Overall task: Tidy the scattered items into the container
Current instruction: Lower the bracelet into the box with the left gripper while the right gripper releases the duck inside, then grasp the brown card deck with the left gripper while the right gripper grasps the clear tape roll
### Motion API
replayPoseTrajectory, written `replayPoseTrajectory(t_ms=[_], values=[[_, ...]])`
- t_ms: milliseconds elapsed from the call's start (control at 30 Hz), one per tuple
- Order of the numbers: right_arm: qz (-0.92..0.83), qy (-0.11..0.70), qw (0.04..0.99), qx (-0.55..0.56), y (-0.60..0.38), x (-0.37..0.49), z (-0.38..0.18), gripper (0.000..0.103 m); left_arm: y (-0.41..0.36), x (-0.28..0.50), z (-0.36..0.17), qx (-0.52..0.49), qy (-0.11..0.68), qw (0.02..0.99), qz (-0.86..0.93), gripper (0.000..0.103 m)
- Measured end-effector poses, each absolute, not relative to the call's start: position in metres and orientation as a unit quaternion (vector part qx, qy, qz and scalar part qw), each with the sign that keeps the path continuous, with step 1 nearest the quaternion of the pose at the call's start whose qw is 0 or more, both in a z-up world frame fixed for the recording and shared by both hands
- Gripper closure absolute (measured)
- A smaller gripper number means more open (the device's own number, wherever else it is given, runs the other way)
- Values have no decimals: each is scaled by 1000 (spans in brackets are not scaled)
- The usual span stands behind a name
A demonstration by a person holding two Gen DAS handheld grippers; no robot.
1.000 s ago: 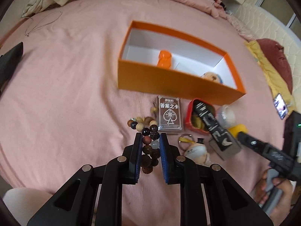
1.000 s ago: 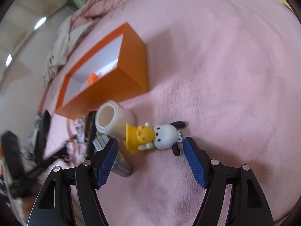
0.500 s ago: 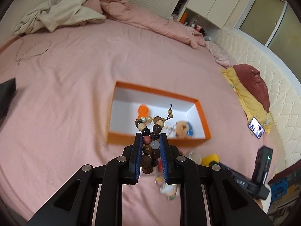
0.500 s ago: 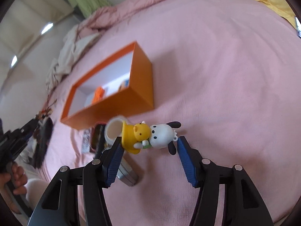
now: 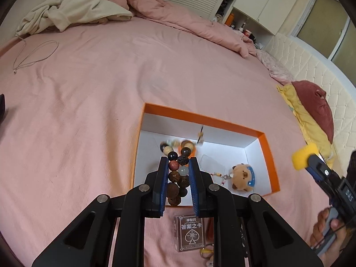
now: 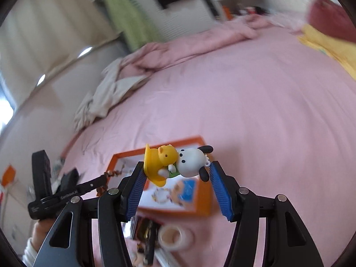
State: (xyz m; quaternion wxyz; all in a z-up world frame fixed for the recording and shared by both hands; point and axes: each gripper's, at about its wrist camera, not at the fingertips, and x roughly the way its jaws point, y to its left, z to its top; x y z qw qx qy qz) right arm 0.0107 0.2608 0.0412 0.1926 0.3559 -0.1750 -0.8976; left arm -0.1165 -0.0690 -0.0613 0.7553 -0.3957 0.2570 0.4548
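My left gripper (image 5: 178, 183) is clamped on a string of wooden and stone beads (image 5: 176, 173), both blue pads pressed against them, and the loose end of the strand hangs out ahead of the fingertips, over the open orange box (image 5: 268, 155). The box sits on the pink bedspread (image 5: 89, 111), white inside, and in its near right corner lies a small brown bear plush (image 5: 241, 176) with a beaded charm (image 5: 219, 175) just left of it. An orange thing shows behind the hanging beads, too hidden to tell what it is. Nearer than the box, below my left fingers, a deck of cards (image 5: 190, 233) lies flat on the bedspread, and a thin cord (image 5: 35, 54) loops at the far left. My right gripper (image 6: 176, 185) has its jaws drawn in on a toy figure (image 6: 175, 162), a yellow bear and a white dog with black ears hugging; the left pad bears on the yellow base and the right pad touches the dog's black ear, and the toy is up off the bed, with the blurred box behind and below it. A roll of clear tape (image 6: 174, 235) lies on the bedspread under that gripper, beside dark clutter I cannot make out. In the left wrist view the toy's yellow edge shows at the far right, held in the right gripper's tip.
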Motion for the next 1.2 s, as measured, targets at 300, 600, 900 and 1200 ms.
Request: replayPoseTrajectory(t_ms=[300, 600, 900, 1200], values=[[-882, -149, 211, 395, 218, -29, 15, 45, -67, -118, -70, -400, 274, 741, 464, 84], [-880, -181, 203, 390, 237, -23, 11, 42, -68, -123, -70, -417, 260, 737, 465, 65], [-879, -186, 193, 394, 238, -19, 8, 35, -69, -122, -73, -424, 269, 731, 463, 65], [-892, -181, 137, 391, 258, 3, 4, 33, -84, -126, -61, -413, 248, 752, 450, 65]])
